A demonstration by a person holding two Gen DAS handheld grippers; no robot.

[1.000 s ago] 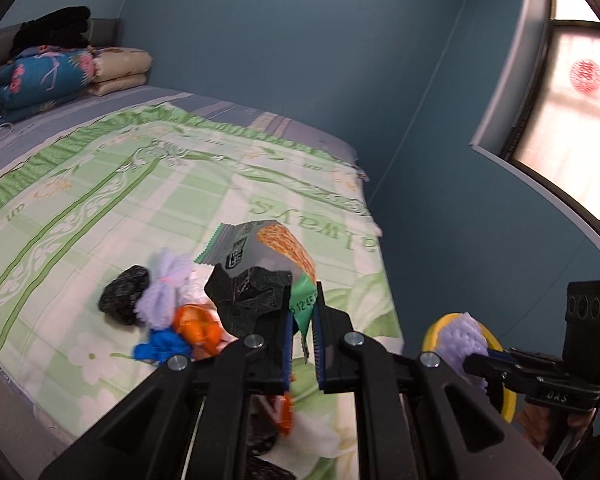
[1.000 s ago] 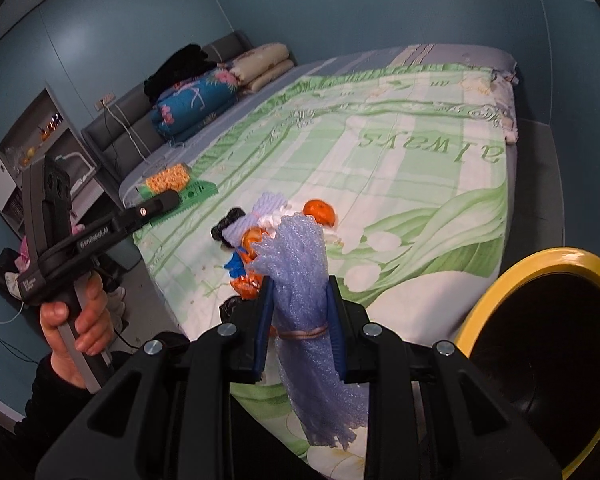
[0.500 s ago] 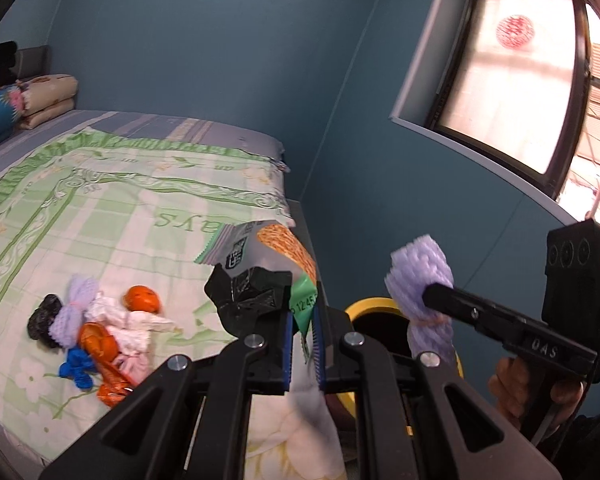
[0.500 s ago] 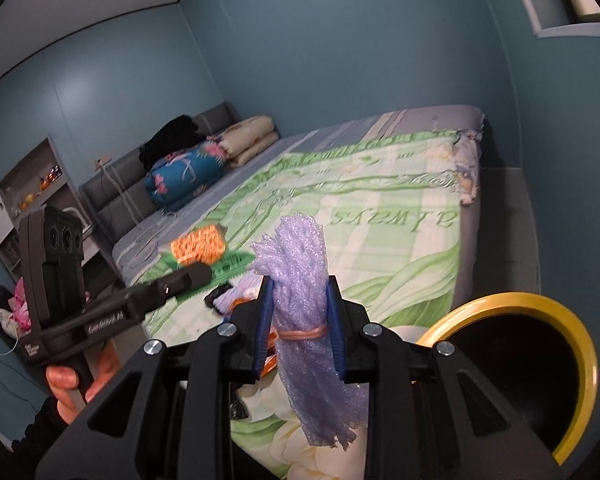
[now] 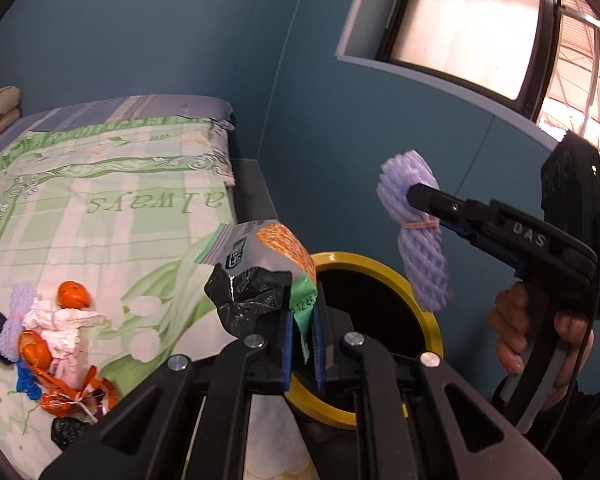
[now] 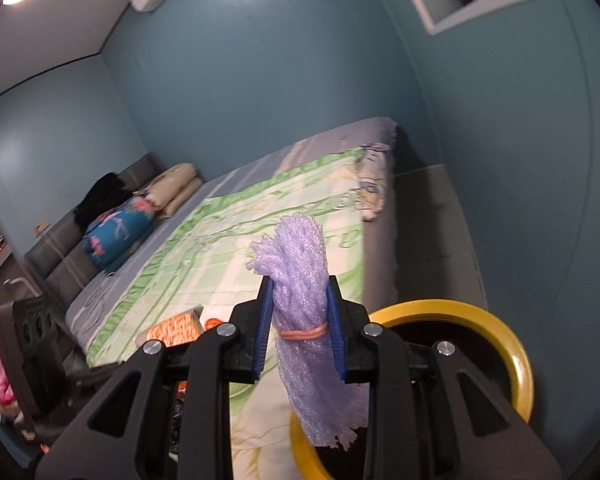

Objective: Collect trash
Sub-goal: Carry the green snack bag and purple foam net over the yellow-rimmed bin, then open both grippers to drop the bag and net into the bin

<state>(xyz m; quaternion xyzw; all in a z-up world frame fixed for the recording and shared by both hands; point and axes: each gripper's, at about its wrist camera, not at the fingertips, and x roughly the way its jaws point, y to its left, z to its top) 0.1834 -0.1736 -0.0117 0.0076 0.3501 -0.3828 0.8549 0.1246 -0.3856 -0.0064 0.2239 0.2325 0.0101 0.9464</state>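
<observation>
Here my left gripper (image 5: 302,344) pinches a wrapper (image 5: 276,248), my right gripper (image 6: 300,332) a foam net (image 6: 300,288), both by the bin (image 5: 424,292); more trash (image 5: 48,344) lies on the bed (image 5: 112,208).

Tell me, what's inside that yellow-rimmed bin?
The yellow-rimmed bin shows only a dark interior; no contents are visible. Its bottom is hidden in shadow and partly behind the left tool and its snack wrapper.

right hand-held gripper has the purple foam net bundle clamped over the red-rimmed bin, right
Not quite: the bin's rim is yellow, not red, as the right wrist view shows. The right hand-held gripper does have the purple foam net bundle clamped over it.
</observation>
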